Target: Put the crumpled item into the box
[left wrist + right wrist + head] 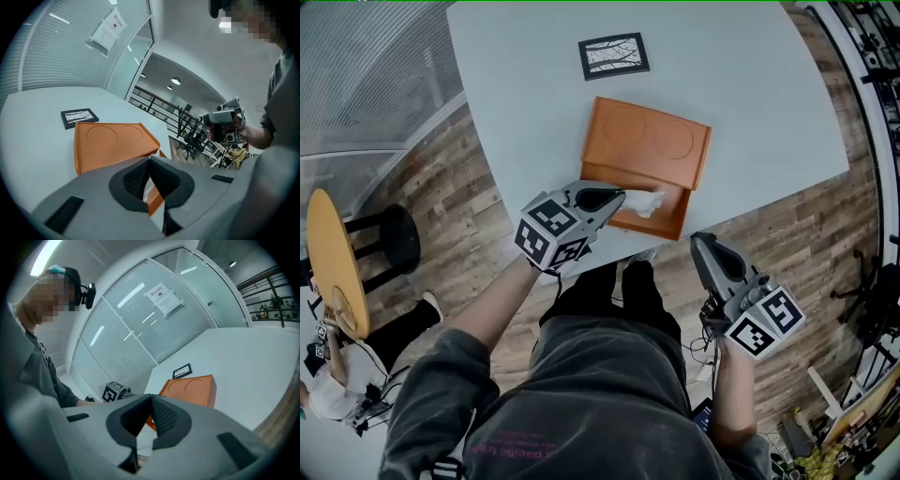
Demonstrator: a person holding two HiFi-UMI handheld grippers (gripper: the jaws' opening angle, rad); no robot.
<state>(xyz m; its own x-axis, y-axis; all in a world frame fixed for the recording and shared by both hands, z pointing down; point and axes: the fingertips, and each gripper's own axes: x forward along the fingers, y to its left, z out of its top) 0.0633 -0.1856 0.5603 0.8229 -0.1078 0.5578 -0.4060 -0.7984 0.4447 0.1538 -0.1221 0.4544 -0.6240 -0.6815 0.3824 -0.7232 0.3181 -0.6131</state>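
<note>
Table (750, 103): orange box (642, 141) near front edge, black-framed card (614, 56) beyond. Left gripper (617, 198) pinches white crumpled item (645, 202) over the box's near end. Right gripper (703, 244) off the table, jaws together, empty.

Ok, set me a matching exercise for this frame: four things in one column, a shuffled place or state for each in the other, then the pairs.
Things:
1. crumpled item
2. orange box
3. black-framed card
4. right gripper

Places or states:
A. lies flat on the table, beyond the box
B. held off the table's near edge, jaws together on nothing
C. pinched by the left gripper at the box
D. sits open by the table's near edge

Pairs: 1-C, 2-D, 3-A, 4-B
</note>
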